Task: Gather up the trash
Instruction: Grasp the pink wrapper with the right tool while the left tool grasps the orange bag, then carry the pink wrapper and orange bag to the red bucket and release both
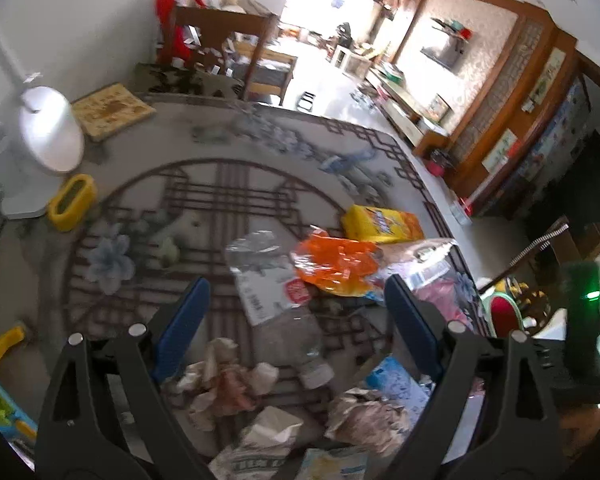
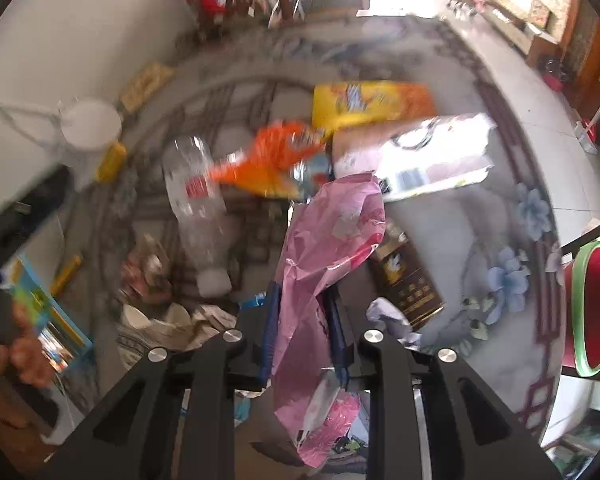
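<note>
Right tongs point(image 2: 304, 316) clamped on a pink plastic bag point(image 2: 332, 240); left tongs point(image 1: 296, 312) spread wide, gripping nothing, above the litter.

Nearest the left tongs: crumpled paper wads point(image 1: 224, 380) and torn wrappers on the patterned table point(image 1: 148, 200). Just beyond, a clear plastic bottle point(image 1: 276, 292) lies on its side, empty and crushed, white cap toward the camera, red-and-white label. Pink bag: thin, wrinkled film, pinched between the blue pads, its upper part billowing above the table; contents not visible. Farther: orange wrapper point(image 1: 332, 264) touching the bottle, then a yellow-orange packet point(image 1: 380, 224) lying flat, a torn white package point(image 2: 428, 152) beside it. Far left edge: small yellow container point(image 1: 72, 202), something dark inside, cannot tell what; white jug-like vessel point(image 1: 50, 128) behind it.
</note>
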{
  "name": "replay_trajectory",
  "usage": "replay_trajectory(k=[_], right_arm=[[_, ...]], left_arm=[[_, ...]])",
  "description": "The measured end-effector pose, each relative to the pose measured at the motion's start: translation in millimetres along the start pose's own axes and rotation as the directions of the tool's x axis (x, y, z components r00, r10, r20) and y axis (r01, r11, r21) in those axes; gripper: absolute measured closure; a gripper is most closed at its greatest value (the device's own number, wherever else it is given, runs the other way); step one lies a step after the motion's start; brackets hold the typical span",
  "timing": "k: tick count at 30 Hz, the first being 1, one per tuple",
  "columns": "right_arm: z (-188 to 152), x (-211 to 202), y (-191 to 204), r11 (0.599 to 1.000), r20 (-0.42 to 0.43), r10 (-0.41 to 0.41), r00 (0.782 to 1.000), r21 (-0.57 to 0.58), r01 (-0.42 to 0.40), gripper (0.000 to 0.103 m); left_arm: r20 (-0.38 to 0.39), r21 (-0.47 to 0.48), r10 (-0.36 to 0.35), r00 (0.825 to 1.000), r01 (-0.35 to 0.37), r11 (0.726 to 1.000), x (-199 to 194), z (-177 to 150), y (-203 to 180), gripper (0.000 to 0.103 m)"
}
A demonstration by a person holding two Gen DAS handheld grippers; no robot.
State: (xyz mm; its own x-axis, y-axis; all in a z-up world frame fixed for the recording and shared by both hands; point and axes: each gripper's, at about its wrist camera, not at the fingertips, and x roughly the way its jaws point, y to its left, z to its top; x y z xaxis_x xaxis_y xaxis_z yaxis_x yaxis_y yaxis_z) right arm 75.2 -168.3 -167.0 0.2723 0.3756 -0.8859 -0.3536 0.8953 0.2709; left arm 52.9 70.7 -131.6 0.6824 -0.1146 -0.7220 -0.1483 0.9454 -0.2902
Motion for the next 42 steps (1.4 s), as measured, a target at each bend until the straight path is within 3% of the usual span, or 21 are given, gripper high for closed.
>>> replay_trajectory(k=[3, 7, 13, 17, 19, 20, 22, 25, 30, 36, 42], right_arm=[[1, -26, -12, 0.998, 0.092, -0.007, 0.996, 0.057, 0.002, 0.08], [0, -37, -28, 0.993, 0.112, 0.002, 0.994, 0.117, -0.015, 0.077], [-6, -30, -45, 0.985, 0.09, 0.01, 0.996, 0.171, -0.026, 0.076], [-9, -22, -52, 0.98, 0.076, 0.022, 0.997, 0.194, -0.037, 0.076], [-9, -22, -55, 0.979, 0.077, 0.025, 0.997, 0.2, -0.04, 0.076], [-9, -22, -57, 0.979, 0.079, 0.026, 0.997, 0.202, -0.041, 0.076], [-9, -23, -59, 0.977, 0.085, 0.021, 0.996, 0.209, -0.039, 0.076], [-8, -24, -59, 0.979, 0.093, 0.013, 0.996, 0.204, -0.032, 0.076], [-8, -30, -53, 0.981, 0.114, 0.019, 0.993, 0.191, -0.04, 0.076], [-6, -40, -41, 0.985, 0.147, 0.02, 0.989, 0.164, -0.044, 0.076], [-6, -56, -26, 0.992, 0.188, 0.007, 0.982, 0.126, -0.032, 0.075]], left_arm=[[-0.032, 0.028, -0.037, 0.999, 0.038, 0.999, 23, 5, -20, 0.016], [-0.106, 0.079, -0.061, 0.992, 0.069, 0.994, 72, 13, -50, 0.016], [-0.19, 0.18, 0.027, 0.981, 0.008, 0.984, 148, 16, -71, 0.016], [-0.271, 0.153, 0.054, 0.961, -0.012, 0.988, 184, 12, -62, 0.019], [-0.285, 0.137, 0.051, 0.957, -0.012, 0.991, 192, 9, -58, 0.025], [-0.271, 0.142, 0.056, 0.961, -0.017, 0.99, 192, 9, -57, 0.028], [-0.245, 0.16, 0.052, 0.968, -0.012, 0.987, 188, 10, -60, 0.045], [-0.23, 0.163, 0.052, 0.972, -0.015, 0.987, 182, 12, -61, 0.051], [-0.191, 0.118, 0.024, 0.981, -0.002, 0.993, 156, 17, -59, 0.052], [-0.095, 0.093, -0.03, 0.995, 0.039, 0.995, 93, 22, -67, 0.052], [-0.053, 0.052, -0.062, 0.997, 0.065, 0.997, 49, 20, -69, 0.052]])
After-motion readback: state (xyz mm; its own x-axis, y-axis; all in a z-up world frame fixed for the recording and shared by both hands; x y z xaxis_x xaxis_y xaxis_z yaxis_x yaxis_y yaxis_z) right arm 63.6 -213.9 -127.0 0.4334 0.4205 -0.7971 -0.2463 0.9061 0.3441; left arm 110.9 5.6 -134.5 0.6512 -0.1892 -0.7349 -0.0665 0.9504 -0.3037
